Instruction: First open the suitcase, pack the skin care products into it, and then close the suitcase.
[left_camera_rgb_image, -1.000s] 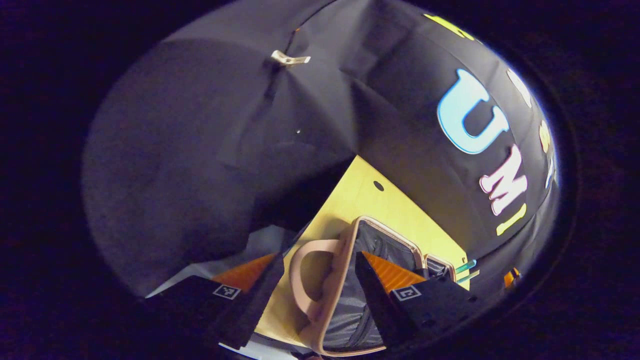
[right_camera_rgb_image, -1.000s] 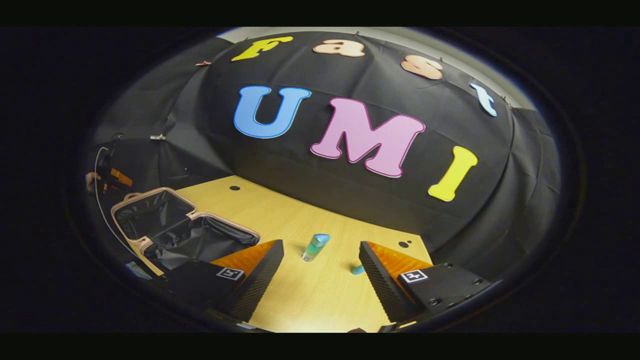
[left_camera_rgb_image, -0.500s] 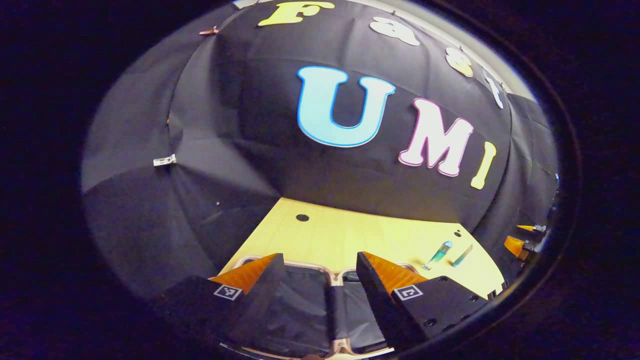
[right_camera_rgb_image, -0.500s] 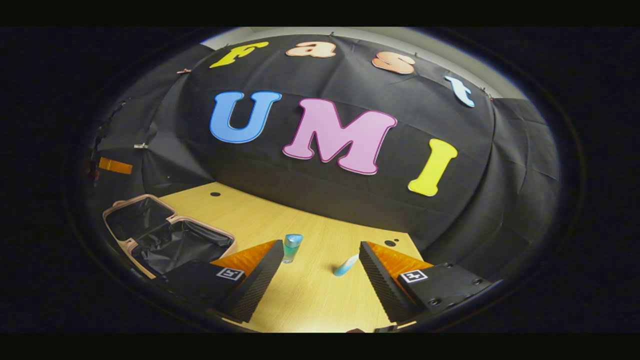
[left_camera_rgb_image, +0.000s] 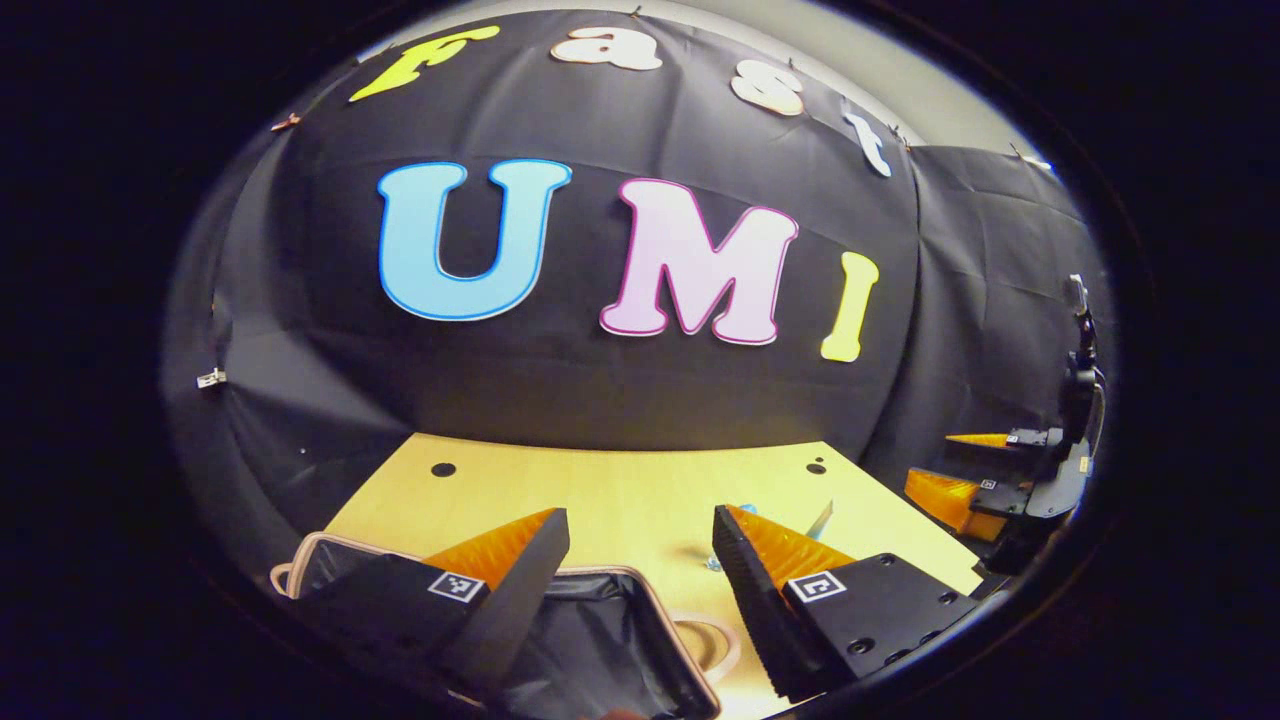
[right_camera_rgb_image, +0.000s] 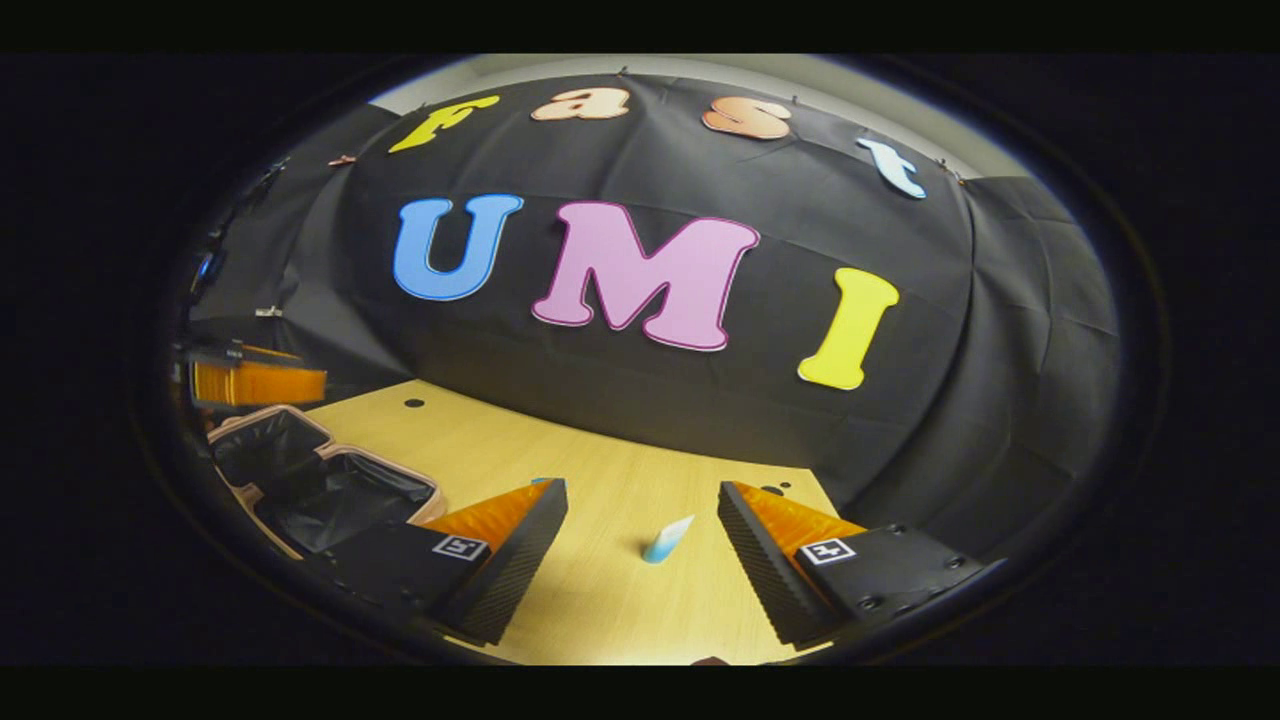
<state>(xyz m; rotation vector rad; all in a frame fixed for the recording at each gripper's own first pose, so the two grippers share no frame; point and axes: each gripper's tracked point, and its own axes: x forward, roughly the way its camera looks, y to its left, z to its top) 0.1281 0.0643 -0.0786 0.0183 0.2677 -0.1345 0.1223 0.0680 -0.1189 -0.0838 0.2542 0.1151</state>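
The pink suitcase lies open on the wooden table, its black lining showing under my left gripper, which is open and holds nothing. In the right gripper view the suitcase sits at the left, both halves spread. A small pale blue tube stands on the table ahead of my right gripper, which is open and apart from it. A teal bottle's top peeks from behind the right gripper's left finger. The tube also shows past my left gripper's right finger.
The suitcase's pink handle loop lies on the table beside its rim. The right gripper hovers at the table's right edge. The left gripper's orange finger hangs above the suitcase. Black cloth walls the table's far side.
The left gripper has swung level and rightward, so the suitcase now sits at its lower left. The right gripper has panned right; the tube is now centred and the bottle went behind its finger.
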